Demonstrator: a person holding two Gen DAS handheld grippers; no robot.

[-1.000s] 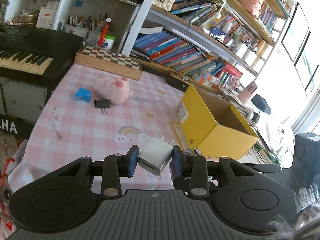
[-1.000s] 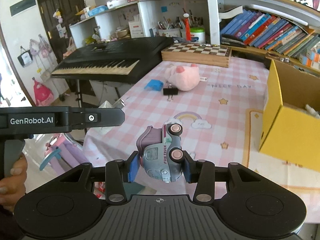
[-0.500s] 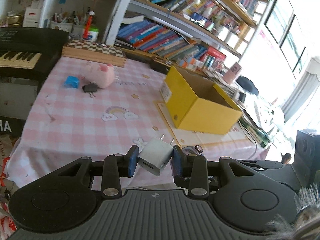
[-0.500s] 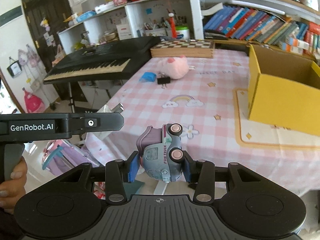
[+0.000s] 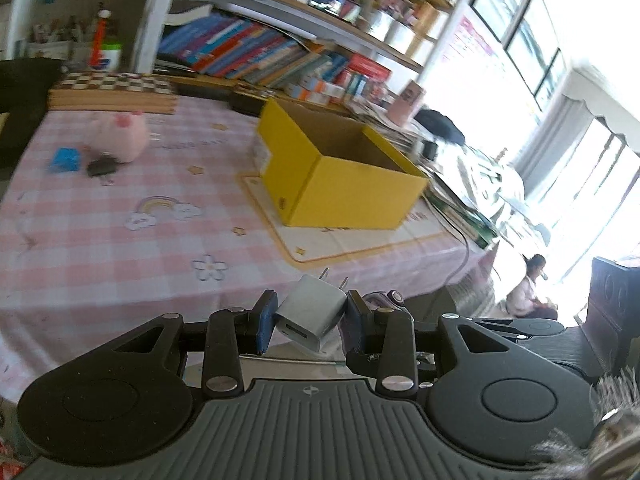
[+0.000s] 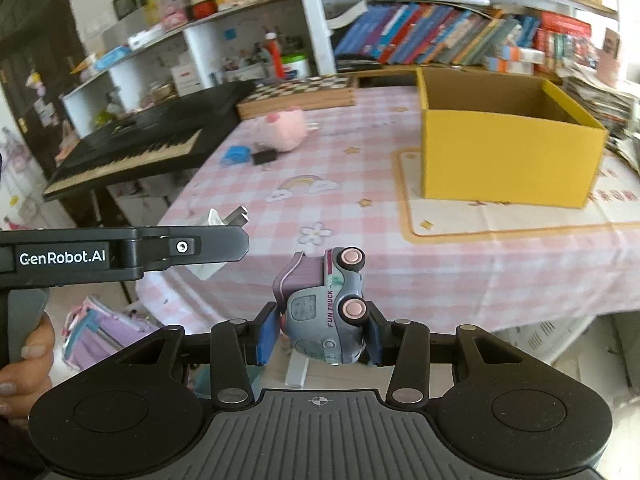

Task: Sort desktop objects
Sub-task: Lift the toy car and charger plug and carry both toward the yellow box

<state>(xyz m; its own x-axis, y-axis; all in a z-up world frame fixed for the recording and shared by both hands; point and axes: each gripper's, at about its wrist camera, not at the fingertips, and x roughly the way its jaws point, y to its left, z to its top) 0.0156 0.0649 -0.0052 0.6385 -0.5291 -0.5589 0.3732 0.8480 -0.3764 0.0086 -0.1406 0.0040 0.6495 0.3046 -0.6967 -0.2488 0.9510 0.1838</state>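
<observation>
My left gripper is shut on a white USB wall charger, held off the front edge of the pink checked table. My right gripper is shut on a grey and purple toy truck, also in front of the table. The left gripper with the charger shows at the left of the right wrist view. An open yellow box stands on a mat at the table's right. A pink plush pig, a blue object and a black binder clip lie at the far left.
A chessboard lies at the back of the table. A black keyboard stands to the left. Bookshelves fill the back wall. Stacks of paper lie right of the box. A cable hangs over the right table edge.
Both grippers have pulled back from the table and turned right, toward the yellow box, which now sits closer to centre view. Each keeps its hold on its object.
</observation>
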